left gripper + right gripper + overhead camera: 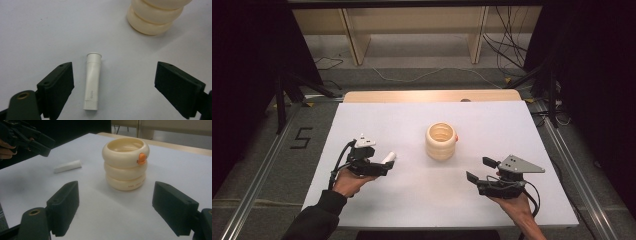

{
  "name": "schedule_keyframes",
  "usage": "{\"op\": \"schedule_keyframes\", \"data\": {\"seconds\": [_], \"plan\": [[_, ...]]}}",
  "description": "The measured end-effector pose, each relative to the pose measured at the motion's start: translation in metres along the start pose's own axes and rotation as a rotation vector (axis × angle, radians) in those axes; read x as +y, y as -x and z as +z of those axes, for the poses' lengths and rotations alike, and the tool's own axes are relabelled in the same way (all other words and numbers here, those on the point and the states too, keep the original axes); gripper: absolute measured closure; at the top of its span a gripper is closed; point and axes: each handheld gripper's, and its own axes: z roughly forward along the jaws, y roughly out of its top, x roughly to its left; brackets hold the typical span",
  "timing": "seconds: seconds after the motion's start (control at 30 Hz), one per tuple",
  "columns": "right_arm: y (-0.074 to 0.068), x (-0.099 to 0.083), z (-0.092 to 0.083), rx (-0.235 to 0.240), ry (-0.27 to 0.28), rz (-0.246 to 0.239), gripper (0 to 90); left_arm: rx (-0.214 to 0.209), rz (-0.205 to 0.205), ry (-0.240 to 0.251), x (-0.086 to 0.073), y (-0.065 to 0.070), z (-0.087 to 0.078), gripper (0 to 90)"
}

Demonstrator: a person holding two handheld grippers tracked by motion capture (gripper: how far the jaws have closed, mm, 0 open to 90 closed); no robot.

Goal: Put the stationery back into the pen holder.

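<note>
Both tongs are gaping wide, holding nothing; we are lining the left tongs (113,85) over the white tube (92,81) lying on the surface (492,200). Next we are likely needing to lower and close on it, with the right tongs (116,211) waiting near the cream ringed cup (125,162).

The white surface (377,220) is bare over most of its area, with two things standing in the way. A cream ringed cup (441,141) stands upright near the middle, slightly toward the far side. A small white tube (388,158) lies flat to the left of it, well apart from the cup, so a clear lane runs between them. The left claw (384,167) hangs just over the tube with its jaws spread wide, bare surface on either side of the tube. The right claw (478,170) sits near and right of the cup, jaws wide apart, with open surface between it and the cup. The far strip and the right edge of the surface are open.
</note>
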Motion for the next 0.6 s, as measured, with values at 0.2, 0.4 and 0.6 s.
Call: {"op": "schedule_keyframes", "data": {"seconds": [0.2, 0.4, 0.6], "plan": [[0.000, -0.001, 0.001, 0.001, -0.001, 0.000, 22.2, 0.014, 0.012, -0.057, 0.006, -0.004, 0.006, 15.0], [0.001, -0.001, 0.000, 0.001, 0.003, 0.002, 22.2, 0.020, 0.034, -0.107, 0.009, -0.009, 0.012, 15.3], [0.000, 0.000, 0.002, 0.005, -0.004, -0.002, 22.2, 0.012, 0.064, -0.199, 0.011, -0.008, 0.024, 15.5]]}}
